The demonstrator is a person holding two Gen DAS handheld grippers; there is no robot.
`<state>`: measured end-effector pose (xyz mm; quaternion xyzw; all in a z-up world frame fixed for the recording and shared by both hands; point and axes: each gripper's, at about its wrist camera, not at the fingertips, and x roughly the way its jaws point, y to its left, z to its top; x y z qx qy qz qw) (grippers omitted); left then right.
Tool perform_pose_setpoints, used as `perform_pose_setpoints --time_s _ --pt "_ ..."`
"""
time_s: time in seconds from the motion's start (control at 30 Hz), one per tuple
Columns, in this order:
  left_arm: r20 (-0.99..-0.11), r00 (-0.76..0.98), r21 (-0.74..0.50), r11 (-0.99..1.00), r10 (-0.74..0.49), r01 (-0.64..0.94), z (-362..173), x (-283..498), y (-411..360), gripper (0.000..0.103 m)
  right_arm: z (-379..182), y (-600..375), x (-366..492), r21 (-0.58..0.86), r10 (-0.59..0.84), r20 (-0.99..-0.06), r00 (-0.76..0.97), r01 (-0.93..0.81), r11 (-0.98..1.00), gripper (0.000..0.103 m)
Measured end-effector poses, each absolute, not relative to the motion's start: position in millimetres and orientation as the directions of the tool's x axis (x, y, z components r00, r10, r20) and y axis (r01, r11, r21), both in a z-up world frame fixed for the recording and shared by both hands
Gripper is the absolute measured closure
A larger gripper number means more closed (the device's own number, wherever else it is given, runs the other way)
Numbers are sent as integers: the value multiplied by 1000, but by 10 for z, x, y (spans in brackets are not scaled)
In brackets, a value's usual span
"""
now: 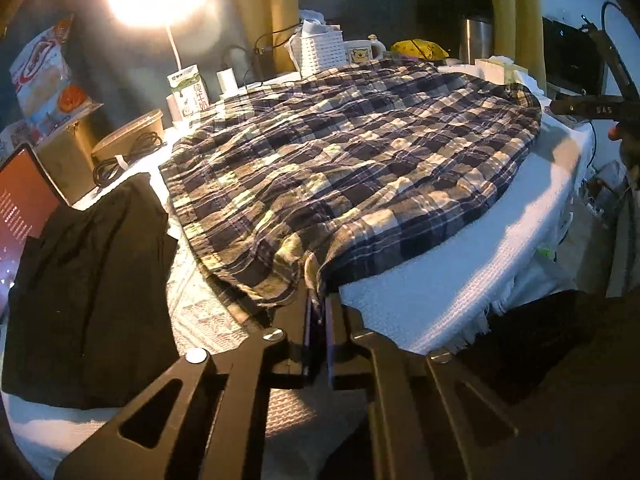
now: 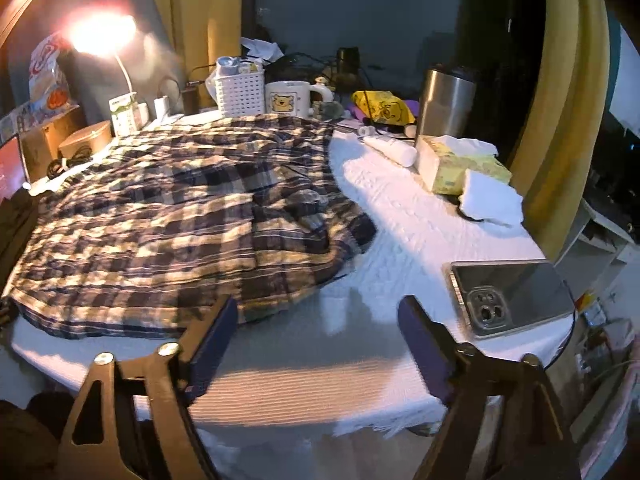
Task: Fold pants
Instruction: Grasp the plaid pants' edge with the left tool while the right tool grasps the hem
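The plaid pants (image 1: 352,160) lie spread over the white-covered table (image 1: 460,272). In the left wrist view my left gripper (image 1: 317,300) is shut on the near edge of the pants, at the table's front. In the right wrist view the pants (image 2: 180,216) fill the left half of the table. My right gripper (image 2: 320,320) is open and empty, just above the white cloth (image 2: 400,232), its left finger close to the pants' near right edge. The right gripper's body shows at the far right of the left wrist view (image 1: 588,110).
A black garment (image 1: 88,288) lies left of the pants, next to a lit tablet (image 1: 24,208). A phone (image 2: 512,296) lies at the table's right edge. A tissue box (image 2: 456,168), steel tumbler (image 2: 448,100), mug (image 2: 288,98), white basket (image 2: 240,90) and lamp (image 2: 104,36) stand at the back.
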<state>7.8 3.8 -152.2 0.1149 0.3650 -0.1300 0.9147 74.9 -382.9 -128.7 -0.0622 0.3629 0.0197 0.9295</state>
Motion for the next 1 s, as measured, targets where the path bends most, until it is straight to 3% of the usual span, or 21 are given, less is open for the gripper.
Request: perform_pose_setpoints --time_s 0.23,0.6,0.63,0.7,0.73,0.77,0.8,1.0 --pt "-697 691 -1 964 -192 267 -1347 166 277 100 -1432 -3940 914 -260 -130 -670 731 -67 963 13" --pt "-725 670 -10 975 -160 221 -1305 396 309 100 -1711 -3572 1224 -465 -165 -582 796 -160 871 15" --pt "-723 673 -10 976 -157 217 -1295 399 309 100 -1706 -3559 1250 -458 -152 -583 798 -169 872 19" --pt "-721 676 -13 978 -153 207 -1271 404 320 100 -1721 -3530 1310 -428 -109 -602 791 -204 881 42" --pt "-718 679 -18 980 -152 201 -1252 406 330 100 -1721 -3519 1325 -413 -91 -605 791 -215 885 48" --pt "-711 685 -26 980 -155 195 -1223 403 345 100 -1728 -3509 1344 -405 -83 -611 788 -220 887 67" --pt "-704 691 -35 980 -162 194 -1199 404 355 100 -1734 -3508 1365 -401 -85 -615 784 -218 890 79" --pt "-648 744 -52 983 -165 173 -999 397 393 100 -1612 -3593 1346 -278 1 -625 781 -223 934 84"
